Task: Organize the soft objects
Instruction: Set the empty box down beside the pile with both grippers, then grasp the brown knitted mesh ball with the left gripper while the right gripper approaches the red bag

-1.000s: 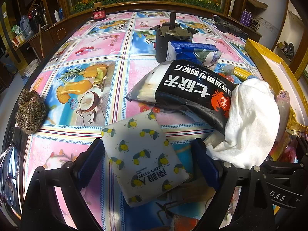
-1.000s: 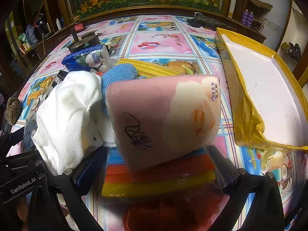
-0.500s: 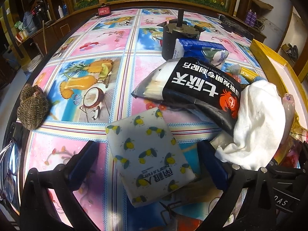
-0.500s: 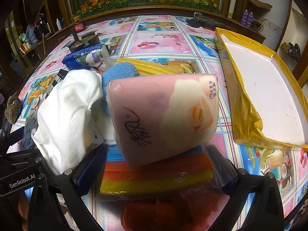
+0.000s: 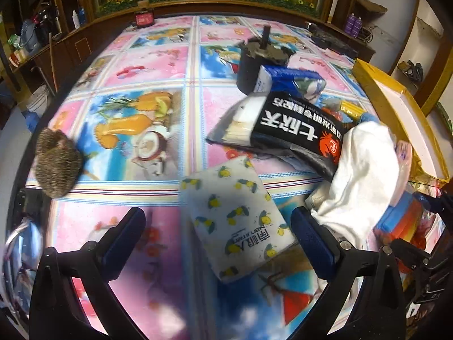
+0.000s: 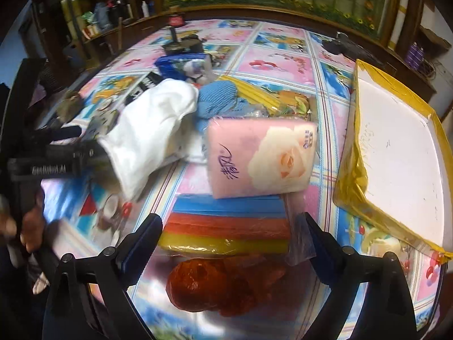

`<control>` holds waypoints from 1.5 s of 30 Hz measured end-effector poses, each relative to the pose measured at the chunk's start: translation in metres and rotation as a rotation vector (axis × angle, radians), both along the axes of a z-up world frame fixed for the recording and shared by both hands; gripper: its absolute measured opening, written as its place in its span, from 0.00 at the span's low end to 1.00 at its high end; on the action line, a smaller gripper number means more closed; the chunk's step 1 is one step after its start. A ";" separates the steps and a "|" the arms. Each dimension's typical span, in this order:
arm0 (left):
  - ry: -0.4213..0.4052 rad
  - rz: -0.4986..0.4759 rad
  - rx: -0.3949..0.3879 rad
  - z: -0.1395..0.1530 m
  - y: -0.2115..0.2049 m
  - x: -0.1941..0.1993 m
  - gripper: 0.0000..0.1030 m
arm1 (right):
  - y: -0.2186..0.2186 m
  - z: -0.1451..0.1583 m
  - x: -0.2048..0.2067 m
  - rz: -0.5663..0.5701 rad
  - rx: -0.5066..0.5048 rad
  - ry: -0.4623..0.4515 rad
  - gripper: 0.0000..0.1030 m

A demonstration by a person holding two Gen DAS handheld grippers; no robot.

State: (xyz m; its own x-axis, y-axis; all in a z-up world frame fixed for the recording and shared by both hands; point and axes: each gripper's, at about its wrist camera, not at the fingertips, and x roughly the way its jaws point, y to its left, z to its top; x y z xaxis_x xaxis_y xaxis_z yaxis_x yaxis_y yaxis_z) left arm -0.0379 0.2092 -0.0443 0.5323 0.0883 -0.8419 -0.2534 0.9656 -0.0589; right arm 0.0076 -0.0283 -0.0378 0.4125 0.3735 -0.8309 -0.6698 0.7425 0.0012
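Note:
A lemon-print tissue pack [image 5: 235,221] lies on the table between the fingers of my open left gripper [image 5: 218,240], not gripped. A white cloth [image 5: 365,175] and a black packet [image 5: 297,130] lie to its right. In the right wrist view a pink tissue pack [image 6: 260,155] rests on a pack of coloured sponges [image 6: 226,226], just beyond my open right gripper [image 6: 229,243]. A red bag [image 6: 223,283] lies between that gripper's fingers. The white cloth [image 6: 153,133] and a blue cloth [image 6: 218,102] lie to the left.
A yellow-edged white tray [image 6: 396,153] stands at the right. A brown woven ball [image 5: 56,164] sits at the table's left edge. A black pot [image 5: 254,62] and a blue pack [image 5: 291,82] stand farther back. The left gripper's body [image 6: 48,164] shows at the left.
Both grippers have drawn back and opened wider. The pink tissue pack has been let go and now rests on the sponges. The lemon pack sits farther forward between the left fingers.

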 end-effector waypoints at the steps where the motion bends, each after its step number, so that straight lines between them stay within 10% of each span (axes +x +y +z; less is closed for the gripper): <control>1: -0.009 -0.003 -0.005 0.005 0.003 -0.004 1.00 | -0.005 0.002 -0.005 0.014 0.014 0.000 0.91; 7: -0.054 -0.063 -0.062 0.039 0.023 -0.022 0.95 | -0.031 0.014 -0.024 0.081 0.077 -0.013 0.84; 12: -0.103 0.109 -0.052 0.059 0.071 -0.028 0.95 | -0.045 0.031 -0.034 0.114 0.127 -0.058 0.84; 19: -0.022 0.366 -0.173 0.028 0.142 -0.018 0.80 | -0.063 0.045 -0.043 0.108 0.225 -0.097 0.84; 29: 0.052 0.423 -0.184 -0.006 0.158 0.010 0.62 | -0.083 0.043 -0.043 0.075 0.282 -0.072 0.84; 30: 0.042 0.418 -0.149 -0.004 0.153 0.010 0.48 | -0.085 0.045 -0.043 0.071 0.284 -0.073 0.85; 33: 0.006 0.322 -0.231 0.000 0.136 0.007 0.47 | -0.092 0.043 -0.042 0.053 0.287 -0.062 0.85; 45: -0.184 -0.025 -0.128 0.059 0.029 -0.013 0.47 | -0.074 0.021 -0.042 0.092 0.158 0.016 0.90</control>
State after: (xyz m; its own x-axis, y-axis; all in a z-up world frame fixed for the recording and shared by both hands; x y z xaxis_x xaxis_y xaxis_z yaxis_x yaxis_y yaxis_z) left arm -0.0510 0.2378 0.0144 0.6788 -0.0284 -0.7338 -0.2032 0.9530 -0.2248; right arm -0.0347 -0.1019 -0.0172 0.3572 0.5359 -0.7650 -0.7341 0.6675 0.1248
